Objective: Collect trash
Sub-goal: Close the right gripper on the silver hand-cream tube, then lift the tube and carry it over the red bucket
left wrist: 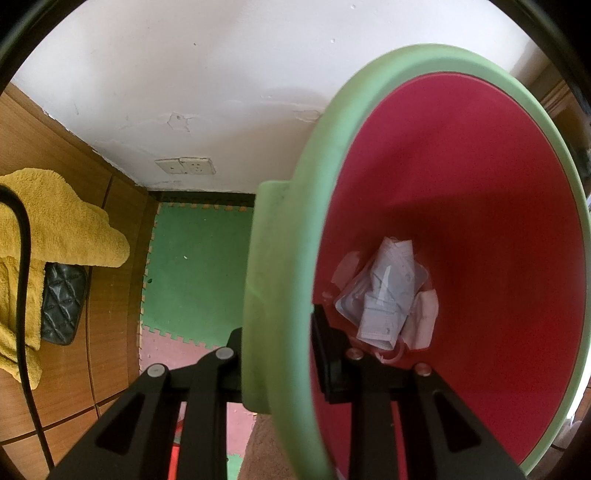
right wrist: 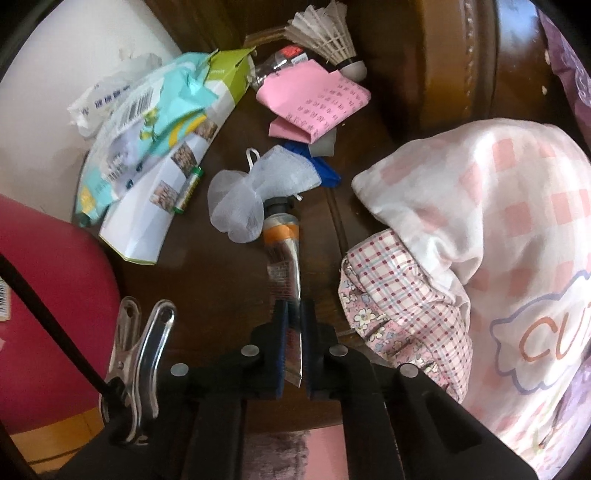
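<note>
My left gripper point(left wrist: 280, 347) is shut on the green rim point(left wrist: 332, 147) of a bin with a red inside point(left wrist: 480, 192), one finger outside and one inside. Crumpled white papers and wrappers point(left wrist: 388, 291) lie at the bin's bottom. My right gripper point(right wrist: 294, 314) is shut on the flat end of a silver tube point(right wrist: 282, 236) with an orange band and a black cap, above a dark wooden tabletop point(right wrist: 229, 288). More litter lies beyond: a white mesh puff point(right wrist: 236, 206), torn packaging point(right wrist: 147, 122), folded pink paper point(right wrist: 314, 99), a green battery point(right wrist: 189, 189) and a shuttlecock point(right wrist: 328, 33).
Pink checked bedding point(right wrist: 498, 221) crowds the right of the tabletop. A metal clip point(right wrist: 140, 362) and the red bin's side point(right wrist: 48, 295) sit at lower left. Below the bin are a green foam mat point(left wrist: 199, 266), a yellow towel point(left wrist: 55, 229) and a black pouch point(left wrist: 62, 302).
</note>
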Available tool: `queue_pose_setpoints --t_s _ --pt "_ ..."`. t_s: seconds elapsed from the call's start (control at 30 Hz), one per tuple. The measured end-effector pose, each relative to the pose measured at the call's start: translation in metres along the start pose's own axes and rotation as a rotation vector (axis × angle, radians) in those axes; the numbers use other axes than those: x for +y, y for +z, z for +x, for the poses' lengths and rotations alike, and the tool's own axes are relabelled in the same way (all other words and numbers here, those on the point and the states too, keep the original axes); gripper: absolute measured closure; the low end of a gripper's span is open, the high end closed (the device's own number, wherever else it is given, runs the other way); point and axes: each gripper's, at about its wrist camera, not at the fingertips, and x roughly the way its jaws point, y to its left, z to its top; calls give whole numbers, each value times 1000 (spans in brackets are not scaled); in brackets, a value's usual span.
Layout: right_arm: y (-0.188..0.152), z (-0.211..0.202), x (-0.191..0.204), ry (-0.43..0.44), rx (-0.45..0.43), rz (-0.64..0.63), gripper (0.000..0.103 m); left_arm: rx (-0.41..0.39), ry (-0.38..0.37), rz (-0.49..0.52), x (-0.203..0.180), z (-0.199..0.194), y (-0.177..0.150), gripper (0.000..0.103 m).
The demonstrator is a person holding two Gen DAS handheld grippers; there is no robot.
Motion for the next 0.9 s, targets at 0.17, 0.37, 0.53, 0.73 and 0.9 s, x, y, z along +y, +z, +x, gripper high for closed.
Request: queue_pose_setpoints --t_s 0.17,0.37,0.53,0.73,0.9 --pt "2 -16 -13 36 -16 31 98 -1 0 1 0 0 -1 79" --pt "3 -36 -22 52 -39 22 98 0 0 2 0 0 0 79" --pt "-8 -45 -18 69 -59 31 98 0 -1 2 0 0 0 79" --pt "-18 -75 -8 89 -96 18 98 -1 -1 2 0 0 0 79" --pt "-16 -98 3 103 -142 2 98 -1 -3 5 0 0 0 79"
